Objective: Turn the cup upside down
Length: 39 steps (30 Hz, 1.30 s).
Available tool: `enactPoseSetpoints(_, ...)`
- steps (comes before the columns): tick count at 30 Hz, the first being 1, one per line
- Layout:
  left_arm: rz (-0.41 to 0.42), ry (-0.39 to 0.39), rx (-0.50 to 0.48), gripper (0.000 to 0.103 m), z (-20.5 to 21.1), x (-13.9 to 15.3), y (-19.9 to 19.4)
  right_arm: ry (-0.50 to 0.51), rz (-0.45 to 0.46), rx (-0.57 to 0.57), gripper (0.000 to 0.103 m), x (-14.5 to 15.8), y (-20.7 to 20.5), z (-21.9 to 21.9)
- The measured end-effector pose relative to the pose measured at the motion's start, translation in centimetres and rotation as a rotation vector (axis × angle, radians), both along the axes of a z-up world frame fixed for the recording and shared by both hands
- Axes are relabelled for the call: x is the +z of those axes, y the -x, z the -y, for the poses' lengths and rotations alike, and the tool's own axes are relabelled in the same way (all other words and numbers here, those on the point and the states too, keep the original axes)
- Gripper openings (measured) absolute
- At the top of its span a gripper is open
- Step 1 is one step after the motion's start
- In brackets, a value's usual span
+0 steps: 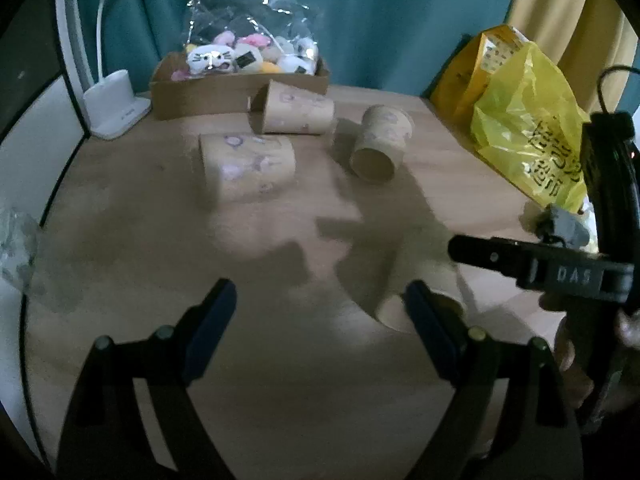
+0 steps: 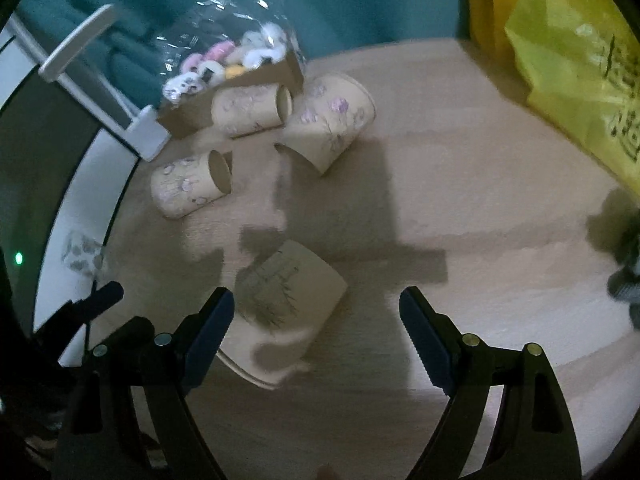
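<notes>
A tan paper cup with a dark tree print (image 2: 286, 304) lies tipped on the wooden desk (image 2: 480, 220), lower centre of frame, between the spread fingers of the right hand-held gripper (image 2: 316, 312), nearer its left finger; the left hand-held gripper (image 1: 320, 304) is likewise released.

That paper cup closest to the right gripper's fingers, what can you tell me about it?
The nearest cup looks like tan paper printed with dark, sketchy plant-like lines. It lies on its side on the wooden table, tilted, its wide rim towards the camera. The open right gripper sits just above it; whether the left blue pad touches its edge, I cannot tell. Shadows fall across it.
</notes>
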<state>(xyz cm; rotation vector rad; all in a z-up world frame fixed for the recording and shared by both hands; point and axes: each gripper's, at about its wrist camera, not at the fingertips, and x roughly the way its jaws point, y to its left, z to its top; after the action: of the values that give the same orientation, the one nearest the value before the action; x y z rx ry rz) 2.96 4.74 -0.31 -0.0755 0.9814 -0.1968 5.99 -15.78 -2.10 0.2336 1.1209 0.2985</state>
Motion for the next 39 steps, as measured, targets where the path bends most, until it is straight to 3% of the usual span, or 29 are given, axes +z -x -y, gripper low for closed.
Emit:
enactPoseSetpoints(9, 0.014, -0.058, 0.026, 0.088, -2.1, -0.7, -2.6, 0.068, -0.100, -0.036, 0.087, -0.6, -2.1, -2.3)
enactPoseSetpoints(23, -0.001, -0.031, 0.013, 0.088, -2.5, -1.6, -3.6, 0.167, -0.227, -0.007, 0.087, -4.2, -1.4, -3.4)
enactPoseSetpoints(25, -0.003, -0.025, 0.013, 0.088, -2.5, -1.7, -3.5, 0.179, -0.215, 0.003, 0.079, -4.2, -1.3, -3.3)
enactPoseSetpoints(26, -0.005, -0.025, 0.012, 0.088, -2.4, -1.7, -3.5, 0.179, -0.215, 0.010, 0.066, -4.2, -1.3, -3.3)
enactPoseSetpoints(29, -0.002, -0.026, 0.007, 0.088, -2.2, -1.6, -3.2, 0.161, -0.201, 0.036, 0.066, -4.3, -1.1, -3.2)
enactPoseSetpoints(32, 0.003, -0.028, 0.010, 0.088, -2.1, -1.4, -2.7, 0.151, -0.145, 0.047, 0.066, -3.7, -0.7, -3.2)
enactPoseSetpoints(34, 0.012, -0.031, 0.016, 0.088, -2.1, -1.2, -2.4, 0.158, -0.061, 0.066, 0.066, -3.0, -0.4, -3.2)
enactPoseSetpoints(36, 0.016, -0.030, 0.029, 0.088, -2.2, -1.2, -2.1, 0.179, 0.043, 0.074, 0.066, -2.1, -0.2, -3.6)
enactPoseSetpoints(39, 0.026, -0.032, 0.051, 0.088, -2.3, -1.1, -1.5, 0.293, 0.268, 0.053, 0.066, -1.0, 0.3, -4.2)
